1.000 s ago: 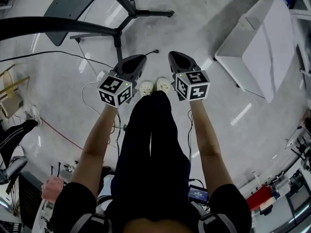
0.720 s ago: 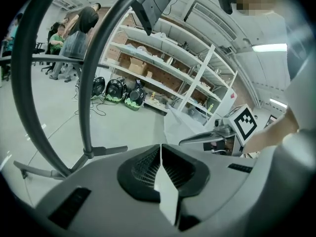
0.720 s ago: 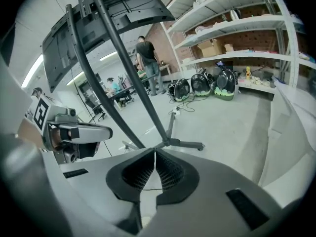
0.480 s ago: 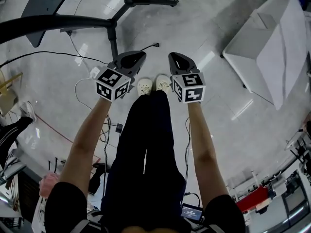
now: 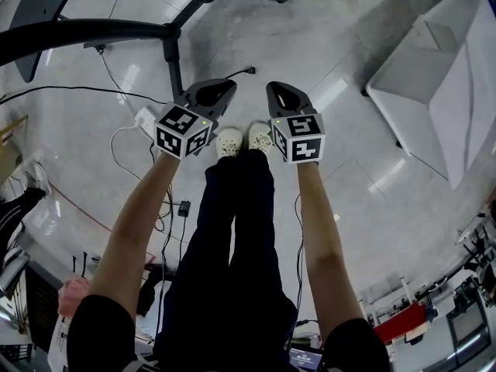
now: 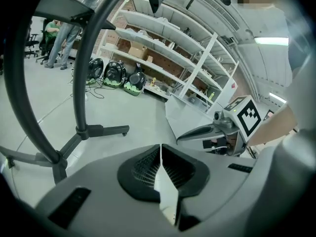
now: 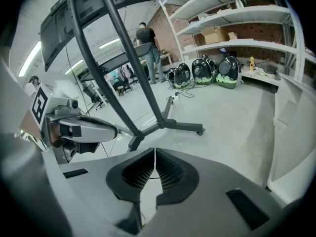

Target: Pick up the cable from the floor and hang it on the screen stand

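Task not yet begun. The black cable (image 5: 239,73) lies on the floor (image 5: 325,45), near the screen stand (image 5: 172,37). Left hand-held gripper (image 5: 219,90) and right hand-held gripper (image 5: 280,93) are closed, empty. Pickup and hanging remain.

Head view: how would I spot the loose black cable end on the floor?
Find the dark screen stand across the top. Below its base, on the pale floor just ahead of the left gripper, lies a short black cable end. Unlike the looping white cord to the left, it is black and stops at a small plug.
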The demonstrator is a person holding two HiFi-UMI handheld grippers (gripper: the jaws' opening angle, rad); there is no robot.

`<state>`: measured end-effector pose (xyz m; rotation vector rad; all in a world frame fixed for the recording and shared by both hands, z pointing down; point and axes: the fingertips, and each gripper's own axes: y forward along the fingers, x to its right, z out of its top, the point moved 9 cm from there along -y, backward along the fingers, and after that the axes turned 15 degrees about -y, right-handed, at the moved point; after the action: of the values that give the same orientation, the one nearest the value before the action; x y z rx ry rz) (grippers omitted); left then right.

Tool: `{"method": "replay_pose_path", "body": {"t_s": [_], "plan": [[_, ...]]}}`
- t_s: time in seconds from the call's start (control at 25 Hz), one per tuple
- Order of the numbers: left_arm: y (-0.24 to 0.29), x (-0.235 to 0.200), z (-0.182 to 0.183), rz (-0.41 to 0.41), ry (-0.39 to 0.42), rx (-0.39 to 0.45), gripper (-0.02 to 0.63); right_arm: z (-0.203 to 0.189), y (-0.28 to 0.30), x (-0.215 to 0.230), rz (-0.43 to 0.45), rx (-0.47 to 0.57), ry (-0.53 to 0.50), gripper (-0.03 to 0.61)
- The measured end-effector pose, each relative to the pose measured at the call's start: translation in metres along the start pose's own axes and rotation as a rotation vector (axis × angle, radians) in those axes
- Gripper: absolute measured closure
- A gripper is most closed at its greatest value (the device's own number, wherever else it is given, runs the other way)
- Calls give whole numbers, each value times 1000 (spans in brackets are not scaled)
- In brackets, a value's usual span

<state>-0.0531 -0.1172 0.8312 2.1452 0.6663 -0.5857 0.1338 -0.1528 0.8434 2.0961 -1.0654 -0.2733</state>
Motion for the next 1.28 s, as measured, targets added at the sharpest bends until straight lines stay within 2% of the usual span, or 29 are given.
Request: {"method": "replay_pose_path", "body": {"t_s": [0.52,0.88,1.28], "plan": [[54,-62,-63,27,-32,-29,595,-67,71,7,63,-32,-12,554],[95,-113,-98,45,-34,-54,595,-106,137,22,63,-32,87,553],[127,-161,-137,55,-28,-82,595,-152,193,28,73,-98,56,552]]}}
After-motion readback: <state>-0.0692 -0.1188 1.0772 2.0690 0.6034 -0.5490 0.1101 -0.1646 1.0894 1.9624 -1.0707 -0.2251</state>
